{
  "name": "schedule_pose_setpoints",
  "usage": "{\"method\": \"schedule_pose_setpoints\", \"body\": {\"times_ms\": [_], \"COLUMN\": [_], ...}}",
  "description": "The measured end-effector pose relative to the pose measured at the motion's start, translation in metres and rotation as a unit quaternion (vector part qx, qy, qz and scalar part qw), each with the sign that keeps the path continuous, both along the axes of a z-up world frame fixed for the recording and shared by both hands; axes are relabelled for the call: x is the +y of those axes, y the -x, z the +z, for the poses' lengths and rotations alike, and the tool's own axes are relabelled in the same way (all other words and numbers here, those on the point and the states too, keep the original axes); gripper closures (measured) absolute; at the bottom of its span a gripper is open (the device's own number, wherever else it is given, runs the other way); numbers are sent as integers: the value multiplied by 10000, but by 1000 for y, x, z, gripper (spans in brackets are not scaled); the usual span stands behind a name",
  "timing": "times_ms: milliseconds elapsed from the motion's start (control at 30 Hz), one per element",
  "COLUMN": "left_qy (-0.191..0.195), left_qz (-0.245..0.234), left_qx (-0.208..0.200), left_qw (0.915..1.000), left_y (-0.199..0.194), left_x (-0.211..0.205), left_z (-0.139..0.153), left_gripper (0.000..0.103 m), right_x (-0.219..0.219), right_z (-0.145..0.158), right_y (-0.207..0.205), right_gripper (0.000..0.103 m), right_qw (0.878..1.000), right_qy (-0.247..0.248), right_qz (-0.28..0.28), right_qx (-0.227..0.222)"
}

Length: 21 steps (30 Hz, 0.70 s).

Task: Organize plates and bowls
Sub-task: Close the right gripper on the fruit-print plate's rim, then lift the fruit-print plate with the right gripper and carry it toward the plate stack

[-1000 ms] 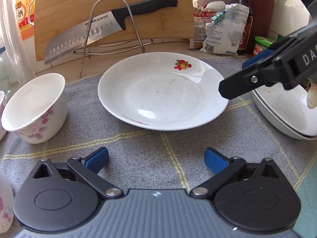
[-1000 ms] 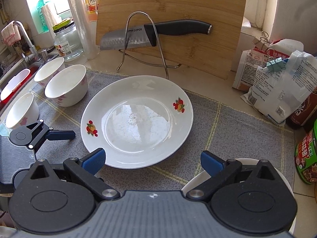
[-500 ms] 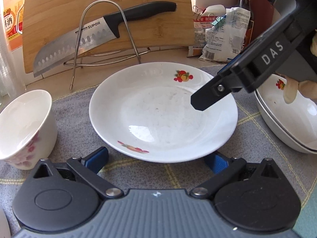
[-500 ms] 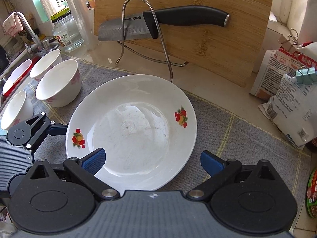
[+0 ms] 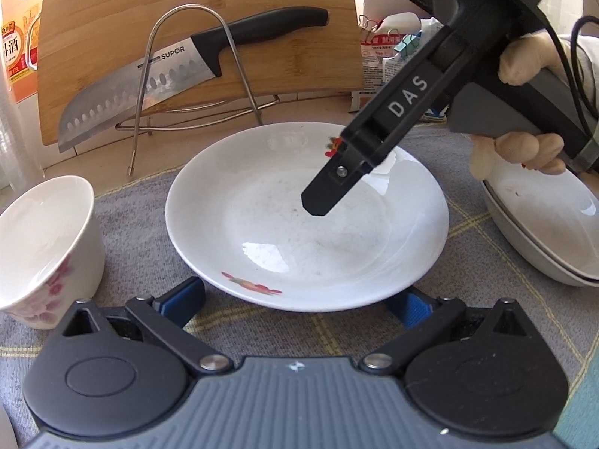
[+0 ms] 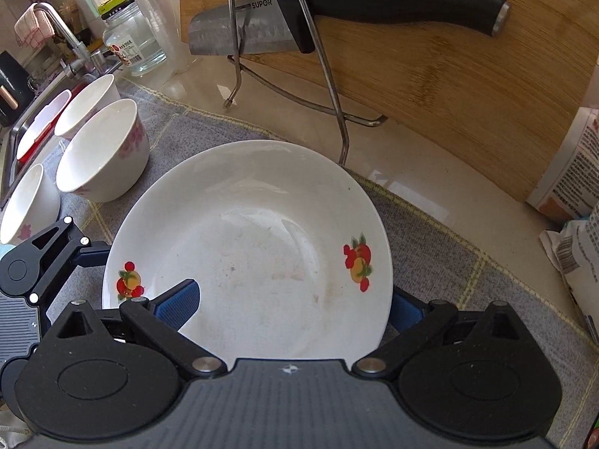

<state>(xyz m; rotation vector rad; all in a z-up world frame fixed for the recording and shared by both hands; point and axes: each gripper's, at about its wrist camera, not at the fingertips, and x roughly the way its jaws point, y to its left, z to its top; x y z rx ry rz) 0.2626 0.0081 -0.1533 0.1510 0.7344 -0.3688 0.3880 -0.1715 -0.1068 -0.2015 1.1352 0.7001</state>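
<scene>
1. The right gripper [image 6: 292,299] has its two blue-padded fingers spread wide apart. The left pad [image 6: 179,301] hangs over the inside of a white plate [image 6: 254,247]; the right pad sits just outside the plate's rim, partly hidden behind it. Neither pad can be seen gripping the plate.
2. The left gripper [image 5: 299,301] is also spread wide. Its blue pads [image 5: 183,297] sit low at the plate's [image 5: 299,232] near edge, one on each side, the right one partly tucked under the rim. Whether they touch the plate cannot be told.
3. In the left wrist view, one black finger of the right gripper [image 5: 325,194], marked "DAS", reaches down over the middle of the plate. A person's hand [image 5: 524,146] holds its grey handle at the right.
4. The plate is round, shallow and white, with small red and orange fruit prints on its rim. It lies on a grey cloth [image 6: 441,262] with thin yellow lines.
5. To the plate's left stand white bowls [image 6: 101,149] with pink flower prints, set close together near a sink.
6. To the plate's right, in the left wrist view, two more white plates [image 5: 543,232] lie stacked.
7. Behind the plate, a wooden cutting board [image 6: 468,86] leans upright, with a black-handled knife [image 6: 337,11] held in a wire rack [image 6: 329,75] in front of it.
</scene>
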Motion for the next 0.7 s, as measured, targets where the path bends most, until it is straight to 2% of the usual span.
{"method": "schedule_pose_setpoints", "body": {"times_ms": [700], "left_qy": [5], "left_qz": [-331], "left_qx": [-170], "left_qw": [9993], "left_y": [10], "left_x": [4], "left_z": [0], "left_gripper": [0], "right_x": [2], "right_z": [0], "right_y": [-31], "right_gripper": [0], "right_qw": [9976], "right_qy": [-541], "right_qz": [324], "right_qx": [293]}}
